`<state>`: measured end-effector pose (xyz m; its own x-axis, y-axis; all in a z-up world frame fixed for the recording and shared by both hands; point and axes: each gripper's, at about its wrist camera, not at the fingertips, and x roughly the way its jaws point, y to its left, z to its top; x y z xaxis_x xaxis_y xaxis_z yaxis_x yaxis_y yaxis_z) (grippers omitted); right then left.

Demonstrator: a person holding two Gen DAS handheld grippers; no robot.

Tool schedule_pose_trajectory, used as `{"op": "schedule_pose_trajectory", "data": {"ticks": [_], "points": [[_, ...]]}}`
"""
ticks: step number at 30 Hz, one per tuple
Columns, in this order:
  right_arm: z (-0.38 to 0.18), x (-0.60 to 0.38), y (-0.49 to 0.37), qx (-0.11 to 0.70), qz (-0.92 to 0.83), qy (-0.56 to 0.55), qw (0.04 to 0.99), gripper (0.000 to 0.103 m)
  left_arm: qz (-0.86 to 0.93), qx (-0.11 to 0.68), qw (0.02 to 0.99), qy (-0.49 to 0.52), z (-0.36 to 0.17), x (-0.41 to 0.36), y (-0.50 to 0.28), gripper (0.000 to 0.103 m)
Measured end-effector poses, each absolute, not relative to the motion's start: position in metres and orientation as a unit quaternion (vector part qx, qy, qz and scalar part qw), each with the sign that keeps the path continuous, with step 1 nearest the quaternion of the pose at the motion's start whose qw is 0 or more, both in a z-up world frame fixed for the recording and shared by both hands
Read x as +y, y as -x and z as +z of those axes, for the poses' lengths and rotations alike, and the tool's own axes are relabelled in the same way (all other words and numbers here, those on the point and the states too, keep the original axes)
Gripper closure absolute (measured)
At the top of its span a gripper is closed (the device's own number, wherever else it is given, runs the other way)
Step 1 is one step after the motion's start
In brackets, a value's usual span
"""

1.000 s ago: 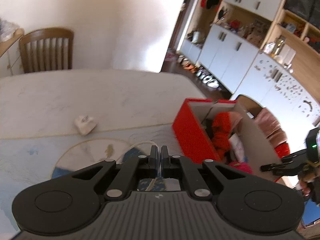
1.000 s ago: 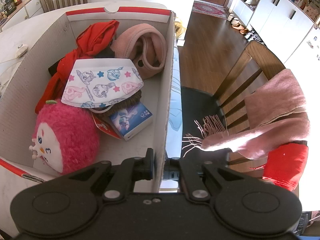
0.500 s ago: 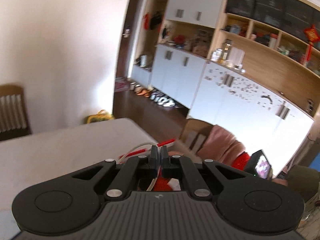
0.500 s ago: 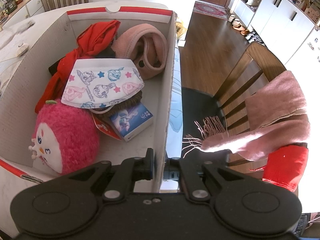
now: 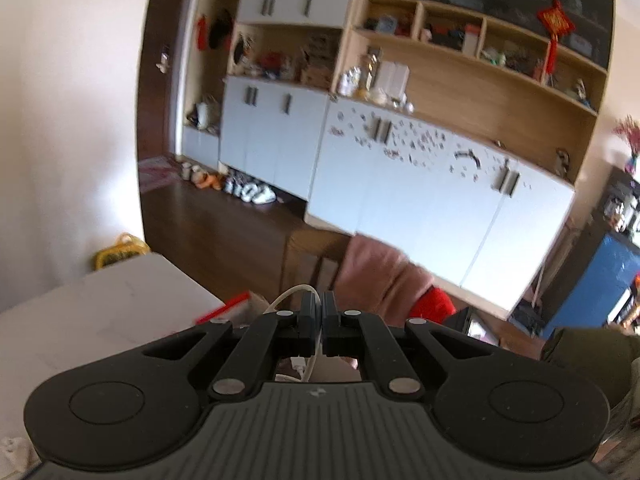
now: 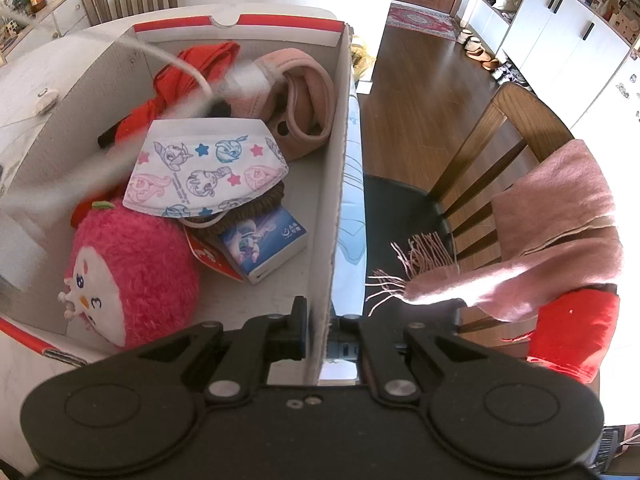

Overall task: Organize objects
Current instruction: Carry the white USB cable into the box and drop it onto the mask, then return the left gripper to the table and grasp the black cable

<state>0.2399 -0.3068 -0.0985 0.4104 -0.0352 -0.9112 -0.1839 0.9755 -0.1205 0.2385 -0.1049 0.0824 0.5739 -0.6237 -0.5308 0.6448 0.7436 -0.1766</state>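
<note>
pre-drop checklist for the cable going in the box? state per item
1. Left hand-held gripper shut on the white cable: ok.
2. Right hand-held gripper clamped on the box wall: ok.
3. Cable over the box: ok, its blurred length crosses above the contents.
4. Free room in the box: not ok, plush, mask, tissue pack and pink band cover most of the floor.
5. Trailing end clear of the table: cannot tell.
</note>
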Motion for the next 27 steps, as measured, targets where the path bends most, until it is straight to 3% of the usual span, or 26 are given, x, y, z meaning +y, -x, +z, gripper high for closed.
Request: {"op": "schedule_pose_trajectory", "data": {"ticks": [12, 27], "points": [[-0.100, -0.300, -0.243, 0.541, 0.046, 0.098, 0.834, 0.097, -0.355, 0.388, 0.850, -0.029, -0.003, -0.127, -0.262, 0.101], [-0.102, -0.295, -0.247, 0.541, 0.045, 0.096, 0.834, 0.097, -0.349, 0.476, 0.806, -0.053, -0.056, -0.133, -0.266, 0.101]]}}
